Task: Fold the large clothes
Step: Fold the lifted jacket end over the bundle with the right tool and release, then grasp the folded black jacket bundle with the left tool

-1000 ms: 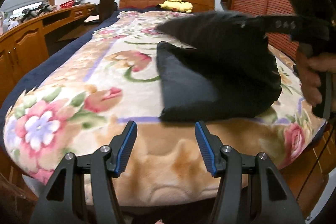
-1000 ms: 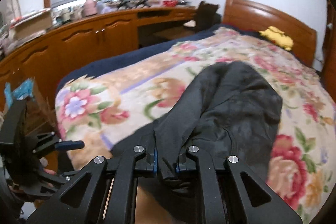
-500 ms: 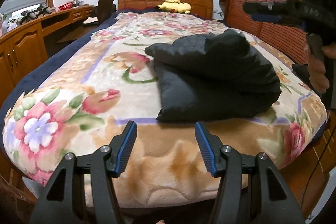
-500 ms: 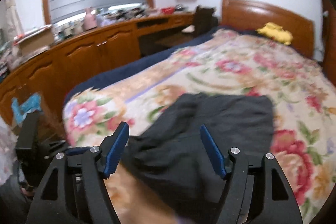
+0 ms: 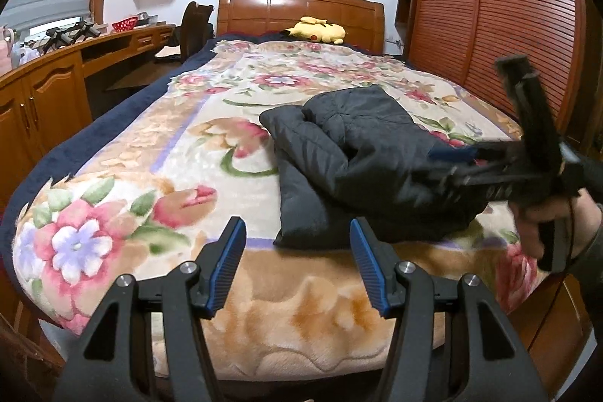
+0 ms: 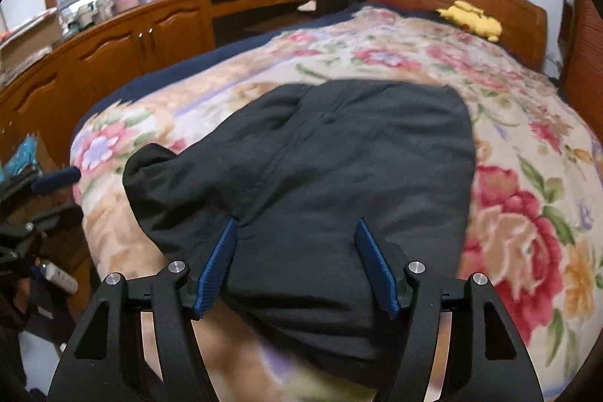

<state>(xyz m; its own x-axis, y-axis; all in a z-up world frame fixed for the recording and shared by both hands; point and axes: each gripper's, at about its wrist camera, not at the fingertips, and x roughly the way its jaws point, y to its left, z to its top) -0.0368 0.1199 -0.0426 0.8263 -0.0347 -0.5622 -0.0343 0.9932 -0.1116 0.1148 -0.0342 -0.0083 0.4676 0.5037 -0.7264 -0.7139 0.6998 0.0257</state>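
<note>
Now your right gripper [image 6: 296,260] is the nearer one, jaws spread wide directly over the folded black jacket [image 6: 331,172].

The jacket [image 5: 361,172] lies in a thick bundle near the foot edge of the bed, on the floral blanket [image 5: 124,176], with its long axis running from that edge toward the headboard [image 5: 301,10]. From your right gripper it sits straight ahead and below, its near hem passing between and under the blue pads [image 6: 218,262], which grasp nothing. Your left gripper [image 5: 297,264] hangs released off the foot of the bed, with the bundle's near left corner just ahead and slightly to its right, not touching. You would likely do best to press or tidy the top layer with the right, since the left would first need to travel rightward and forward.
</note>
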